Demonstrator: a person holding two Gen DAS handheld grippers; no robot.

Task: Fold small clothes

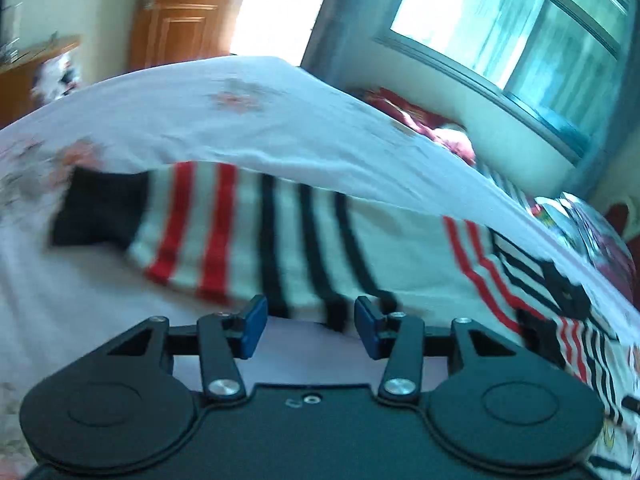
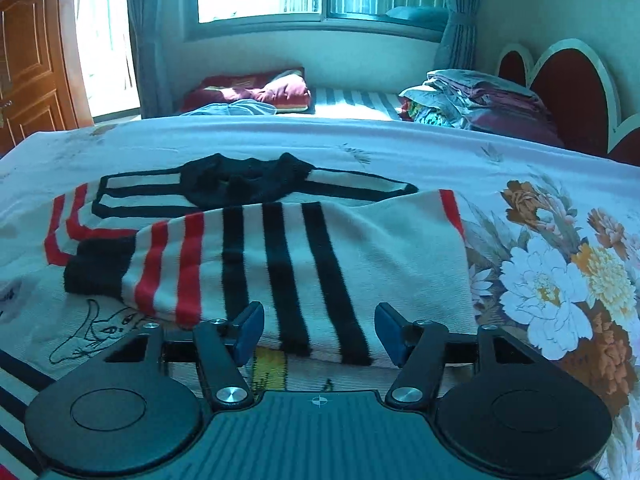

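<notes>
A small white sweater with red and black stripes lies flat on the bed. One sleeve with a black cuff is folded across the body, below the black collar. My right gripper is open and empty, just short of the folded sleeve's near edge. In the left wrist view the other sleeve stretches out on the sheet, black cuff to the left. My left gripper is open and empty at that sleeve's near edge.
The bed sheet is white with large flower prints. A stack of folded bedding and a red pillow lie at the far side under the window. A wooden door stands beyond the bed.
</notes>
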